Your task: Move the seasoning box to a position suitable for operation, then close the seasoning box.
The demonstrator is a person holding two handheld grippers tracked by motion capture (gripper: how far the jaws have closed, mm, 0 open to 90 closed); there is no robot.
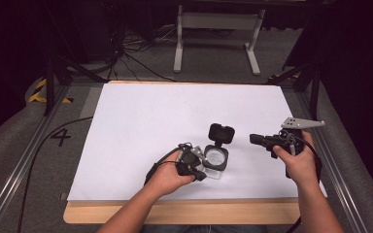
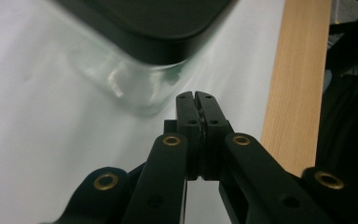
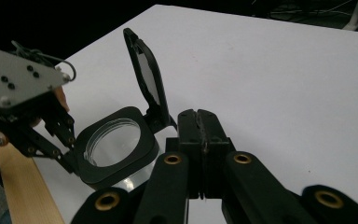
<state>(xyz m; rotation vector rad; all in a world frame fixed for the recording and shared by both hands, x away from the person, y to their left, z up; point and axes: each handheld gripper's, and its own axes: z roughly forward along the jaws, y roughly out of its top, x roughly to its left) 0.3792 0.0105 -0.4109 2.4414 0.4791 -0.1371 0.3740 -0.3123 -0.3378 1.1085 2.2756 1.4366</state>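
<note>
A clear jar (image 1: 217,159) with a square black rim stands near the front middle of the white sheet. Its hinged black lid (image 1: 221,133) is raised upright at the far side. My left gripper (image 1: 200,174) lies low at the jar's near left side, jaws pressed together with nothing between them. In the left gripper view the gripper's tips (image 2: 196,95) sit just short of the jar's clear wall (image 2: 135,88), below the black rim (image 2: 158,23). My right gripper (image 1: 253,139) hovers to the right of the jar and points at it, shut and empty. From the right gripper (image 3: 198,114) I look onto the open jar (image 3: 114,142) and its lid (image 3: 144,74).
The white sheet (image 1: 175,111) covers a wooden tabletop whose bare edge (image 1: 184,211) runs along the front. Metal rails (image 1: 24,160) flank the table. Behind it lie grey floor, cables (image 1: 131,53) and a white stand (image 1: 218,29).
</note>
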